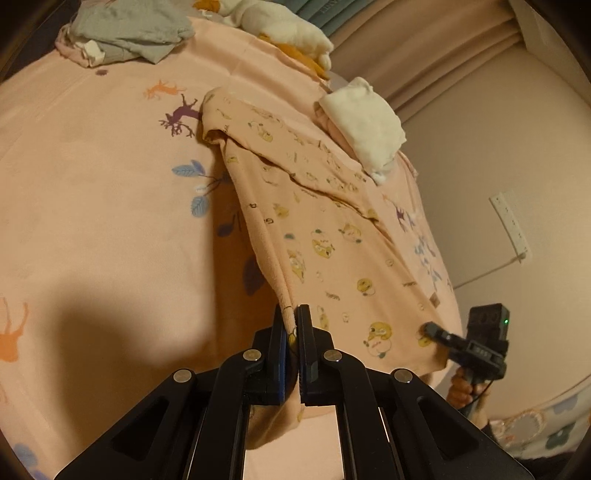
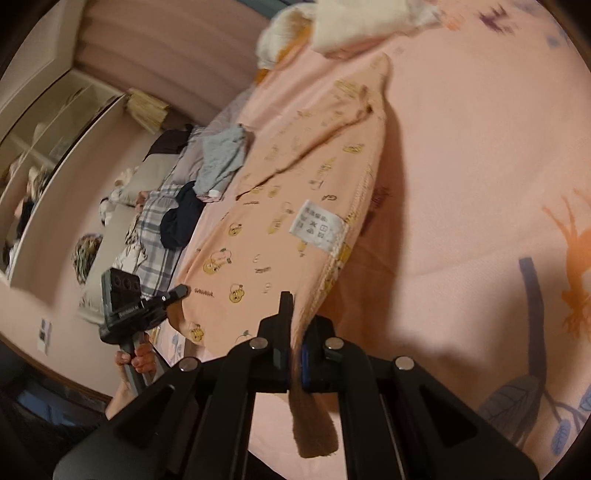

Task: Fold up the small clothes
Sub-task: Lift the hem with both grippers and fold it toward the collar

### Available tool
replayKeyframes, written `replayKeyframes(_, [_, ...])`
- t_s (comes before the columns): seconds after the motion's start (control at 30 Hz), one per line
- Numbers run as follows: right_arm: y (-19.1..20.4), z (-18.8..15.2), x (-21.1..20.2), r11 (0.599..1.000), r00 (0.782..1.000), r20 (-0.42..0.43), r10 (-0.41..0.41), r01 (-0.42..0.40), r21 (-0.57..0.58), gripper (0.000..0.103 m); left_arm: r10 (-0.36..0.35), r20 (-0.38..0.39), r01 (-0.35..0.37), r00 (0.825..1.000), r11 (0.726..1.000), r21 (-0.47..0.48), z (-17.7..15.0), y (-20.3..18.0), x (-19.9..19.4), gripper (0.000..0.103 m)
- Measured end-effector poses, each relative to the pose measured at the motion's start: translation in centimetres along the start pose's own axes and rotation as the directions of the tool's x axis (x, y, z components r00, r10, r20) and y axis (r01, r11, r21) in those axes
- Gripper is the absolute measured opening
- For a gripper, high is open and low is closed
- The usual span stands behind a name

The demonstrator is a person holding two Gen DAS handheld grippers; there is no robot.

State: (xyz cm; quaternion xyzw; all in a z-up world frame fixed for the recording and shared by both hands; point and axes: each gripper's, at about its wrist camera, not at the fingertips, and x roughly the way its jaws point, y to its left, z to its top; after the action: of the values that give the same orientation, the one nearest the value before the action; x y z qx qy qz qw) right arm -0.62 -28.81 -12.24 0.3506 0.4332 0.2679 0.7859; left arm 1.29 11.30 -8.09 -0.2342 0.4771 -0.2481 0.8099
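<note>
Holding the peach printed garment point(image 1: 325, 236) by its near hem, you have both claws pinched on cloth. The left gripper point(image 1: 294, 325) is clamped on the corner at 6 o'clock in the left wrist view, fabric bunched between its pads. The right gripper point(image 2: 297, 325) grips the other near corner, at 6 o'clock in its own view, with a tail of cloth hanging below the jaws. In the left wrist view that same right gripper shows at 4 o'clock, biting the hem edge.

The garment's near half is raised off the peach animal-print bedsheet point(image 1: 92, 184), while its far end, toward 12 o'clock, seems to rest on the bed just beside a folded white cloth point(image 1: 365, 125). A care label point(image 2: 319, 230) faces up in the right wrist view, so you are likely looking at the inside or back.

To do this well, I would say:
- Keep both pinches firm; the fabric looks thin and could slip from a shallow bite.
- Keep the hem taut between the claws, so no sag forms mid-edge.
- Carry both corners toward 12 o'clock at equal height, and lay them squarely on the far edge.
- Stay short of the white cloth, and well clear of the grey clothes pile point(image 1: 129, 33) at 11 o'clock.
- Lower before spreading the claws.
</note>
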Motion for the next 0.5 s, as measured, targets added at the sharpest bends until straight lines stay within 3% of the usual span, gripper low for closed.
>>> replayKeyframes(0.27, [1.3,-1.3,-1.7,0.999,1.0,-0.025,0.018,-0.019,-0.042,0.003,0.029,-0.036,-0.027,0.999,0.998,0.056,-1.3,-1.3,-1.8,0.002])
replayKeyframes(0.5, [2.1,-3.5,-4.5,0.998,0.997,-0.073,0.001,-0.006,-0.057,0.004,0.049,-0.084,-0.046,0.995,0.998,0.038,-3.7,-1.3,-4.0,0.002])
